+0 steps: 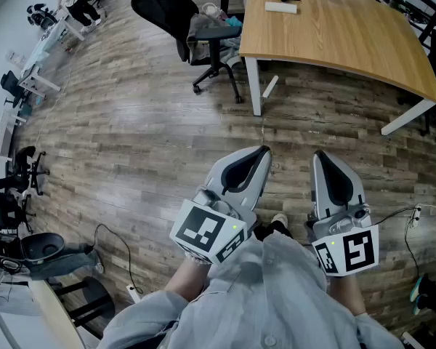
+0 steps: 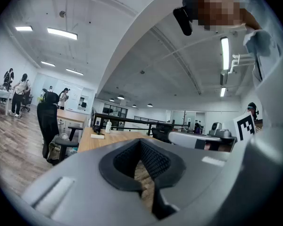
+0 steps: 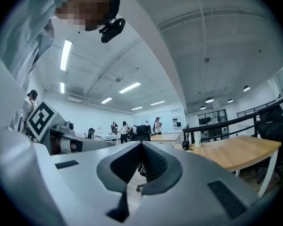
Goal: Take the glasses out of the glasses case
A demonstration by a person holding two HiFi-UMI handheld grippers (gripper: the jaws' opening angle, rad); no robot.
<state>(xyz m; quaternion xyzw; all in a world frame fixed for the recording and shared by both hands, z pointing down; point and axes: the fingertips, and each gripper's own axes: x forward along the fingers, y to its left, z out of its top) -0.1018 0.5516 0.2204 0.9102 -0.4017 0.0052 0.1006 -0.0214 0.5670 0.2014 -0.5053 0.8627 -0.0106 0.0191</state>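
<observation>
Both units, left gripper (image 1: 263,152) and right gripper (image 1: 320,155), are pointing level over the wooden floor (image 1: 145,129), jaws pressed together and empty. A white oblong item (image 1: 281,7), possibly the glasses case, is lying on the desk (image 1: 341,38) ahead.

Wood-plank floor (image 1: 131,137) throughout; curved wooden desk (image 1: 334,35) on white legs at upper right, a flat white box (image 1: 281,7) near its far edge; black office chair (image 1: 176,9) just left of the desk, grey and teal things heaped on its seat; thin black cable (image 1: 125,257) trailing over the floor at lower left; people standing (image 2: 20,89) far off under strip lights (image 2: 61,33) in the left gripper view.
</observation>
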